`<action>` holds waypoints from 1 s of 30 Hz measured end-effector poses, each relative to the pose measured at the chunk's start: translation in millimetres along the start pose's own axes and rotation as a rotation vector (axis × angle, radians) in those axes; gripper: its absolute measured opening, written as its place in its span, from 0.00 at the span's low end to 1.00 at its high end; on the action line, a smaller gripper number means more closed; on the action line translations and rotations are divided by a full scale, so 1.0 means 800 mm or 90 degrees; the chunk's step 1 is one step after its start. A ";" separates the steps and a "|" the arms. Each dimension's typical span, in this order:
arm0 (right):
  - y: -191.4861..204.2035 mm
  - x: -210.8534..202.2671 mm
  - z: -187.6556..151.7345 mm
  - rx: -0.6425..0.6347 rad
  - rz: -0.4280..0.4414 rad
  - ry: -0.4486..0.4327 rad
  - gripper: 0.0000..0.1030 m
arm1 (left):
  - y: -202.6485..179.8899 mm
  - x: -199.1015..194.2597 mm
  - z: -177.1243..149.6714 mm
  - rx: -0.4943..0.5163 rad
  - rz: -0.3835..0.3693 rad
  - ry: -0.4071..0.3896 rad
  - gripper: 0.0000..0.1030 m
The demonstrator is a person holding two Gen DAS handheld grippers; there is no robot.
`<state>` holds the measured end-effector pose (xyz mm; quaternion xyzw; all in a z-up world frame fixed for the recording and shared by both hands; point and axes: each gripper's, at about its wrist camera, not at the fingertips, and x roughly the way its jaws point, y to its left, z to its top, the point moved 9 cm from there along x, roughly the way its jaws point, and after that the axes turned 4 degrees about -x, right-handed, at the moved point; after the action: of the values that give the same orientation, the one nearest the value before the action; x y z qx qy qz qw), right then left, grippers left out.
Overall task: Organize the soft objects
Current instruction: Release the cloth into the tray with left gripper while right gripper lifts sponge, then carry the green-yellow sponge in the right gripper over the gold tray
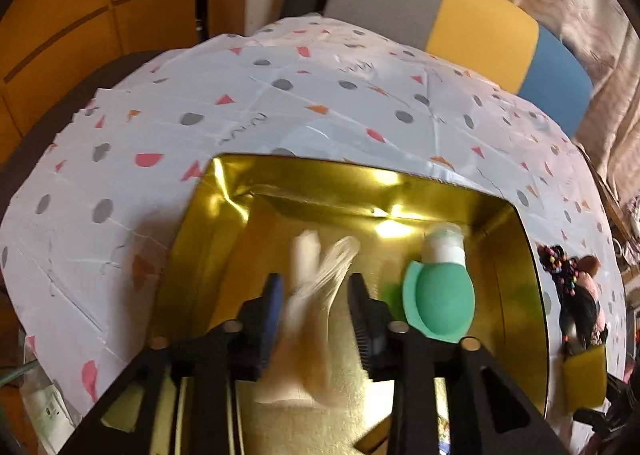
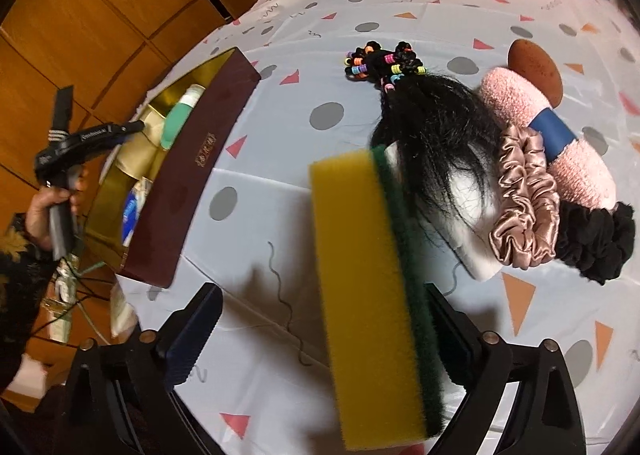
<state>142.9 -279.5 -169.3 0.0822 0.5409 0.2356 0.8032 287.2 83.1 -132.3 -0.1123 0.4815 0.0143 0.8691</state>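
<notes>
In the left wrist view my left gripper (image 1: 316,295) is open over the gold-lined box (image 1: 516,255). A blurred pale, soft object (image 1: 312,319) lies between its fingers, apart from both pads. A green squeeze bottle (image 1: 440,295) with a white cap lies in the box to the right. In the right wrist view my right gripper (image 2: 320,335) is open. A yellow sponge with a green scouring side (image 2: 372,275) stands on edge between the fingers, against the right finger and apart from the left one.
Past the sponge lie a black hair piece (image 2: 432,143), beaded hair ties (image 2: 380,63), a pink satin scrunchie (image 2: 524,195), a black scrunchie (image 2: 600,243), a rolled pink towel (image 2: 532,107), a brown puff (image 2: 536,67). The box's maroon wall (image 2: 192,175) stands left on the patterned tablecloth (image 2: 280,255).
</notes>
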 end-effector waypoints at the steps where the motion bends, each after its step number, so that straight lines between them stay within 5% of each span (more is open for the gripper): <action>1: 0.001 -0.001 0.001 0.007 0.013 -0.001 0.99 | 0.005 -0.004 0.002 -0.007 0.010 -0.008 0.40; 10: 0.003 -0.011 0.006 0.038 0.044 -0.021 0.99 | 0.002 -0.074 -0.011 -0.020 -0.030 -0.064 0.42; 18: 0.053 -0.017 0.000 -0.013 0.055 -0.024 1.00 | -0.031 -0.114 -0.065 -0.007 -0.100 -0.052 0.42; 30: 0.057 0.010 -0.014 -0.153 -0.125 0.052 1.00 | -0.055 -0.146 -0.120 0.018 -0.148 -0.041 0.42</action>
<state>121.7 -237.1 -162.9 -0.0778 0.5466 0.2223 0.8036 149.9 30.2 -75.3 -0.1545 0.4371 -0.0903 0.8814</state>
